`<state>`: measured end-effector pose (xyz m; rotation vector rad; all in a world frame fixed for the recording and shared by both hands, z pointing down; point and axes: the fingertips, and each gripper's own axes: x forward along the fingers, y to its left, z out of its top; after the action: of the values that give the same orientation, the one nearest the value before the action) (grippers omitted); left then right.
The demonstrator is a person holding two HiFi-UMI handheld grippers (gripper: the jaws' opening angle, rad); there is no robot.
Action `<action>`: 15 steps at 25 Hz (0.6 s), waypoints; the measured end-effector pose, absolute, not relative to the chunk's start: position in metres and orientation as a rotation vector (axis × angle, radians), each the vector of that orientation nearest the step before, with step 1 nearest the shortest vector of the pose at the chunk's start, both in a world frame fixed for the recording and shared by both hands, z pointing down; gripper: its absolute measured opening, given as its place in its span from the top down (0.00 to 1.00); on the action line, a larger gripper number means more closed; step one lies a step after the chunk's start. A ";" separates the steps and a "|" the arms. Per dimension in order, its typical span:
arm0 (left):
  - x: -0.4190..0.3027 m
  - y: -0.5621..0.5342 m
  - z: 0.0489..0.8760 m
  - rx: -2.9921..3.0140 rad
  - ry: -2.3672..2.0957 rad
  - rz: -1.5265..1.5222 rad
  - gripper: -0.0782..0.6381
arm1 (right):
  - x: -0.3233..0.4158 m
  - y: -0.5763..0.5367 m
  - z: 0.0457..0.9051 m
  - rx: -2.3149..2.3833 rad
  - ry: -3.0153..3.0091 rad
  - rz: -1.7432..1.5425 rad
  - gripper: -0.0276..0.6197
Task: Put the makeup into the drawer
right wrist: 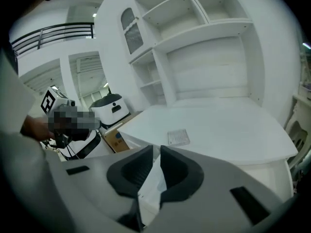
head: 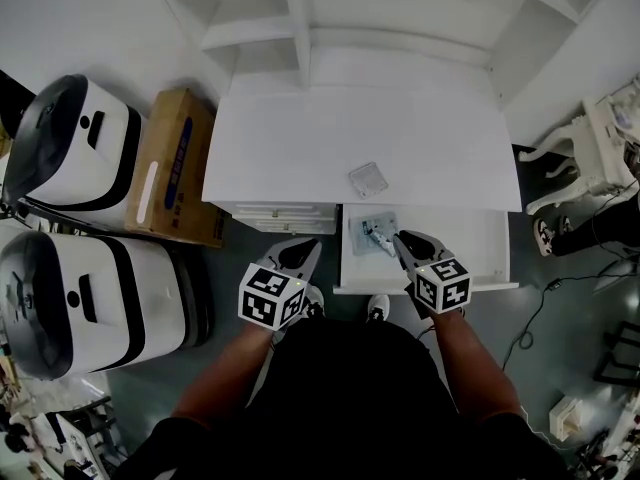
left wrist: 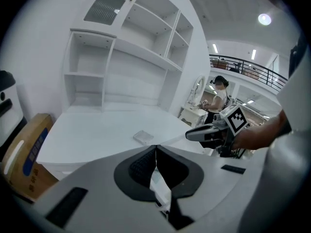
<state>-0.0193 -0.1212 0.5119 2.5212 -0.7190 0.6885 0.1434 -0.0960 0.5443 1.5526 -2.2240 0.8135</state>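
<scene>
A clear flat makeup case [head: 368, 178] [left wrist: 144, 137] [right wrist: 178, 137] lies on the white desk [head: 300, 138], near its front edge. Below it the right-hand drawer [head: 450, 246] stands pulled out, with a small makeup item [head: 376, 234] lying at its left end. My right gripper [head: 400, 236] [right wrist: 156, 148] hovers over the drawer's left part, its jaws a narrow slit apart with nothing between them. My left gripper [head: 310, 246] [left wrist: 155, 147] hangs in front of the desk, left of the drawer, shut and empty.
A closed drawer [head: 275, 213] sits left of the open one. White shelves [head: 300, 18] rise behind the desk. A cardboard box [head: 175, 163] and two white-and-black machines [head: 70, 148] [head: 80, 298] stand at the left. At the right are a white chair [head: 600, 148] and floor cables [head: 540, 308].
</scene>
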 end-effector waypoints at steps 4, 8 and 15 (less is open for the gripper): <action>-0.010 -0.121 0.509 2.544 -0.684 0.687 0.88 | 0.151 -0.093 0.517 1.616 -2.261 0.778 0.88; -0.002 -0.116 0.500 2.550 -0.651 0.628 0.88 | 0.154 -0.087 0.506 1.655 -2.269 0.798 0.90; 0.003 -0.110 0.493 2.580 -0.614 0.648 0.88 | 0.149 -0.072 0.509 1.640 -2.255 0.786 0.91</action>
<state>0.0034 -0.1102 0.4930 2.5797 -0.6139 0.6482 0.1487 -0.0715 0.5088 1.6402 -2.2553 0.7860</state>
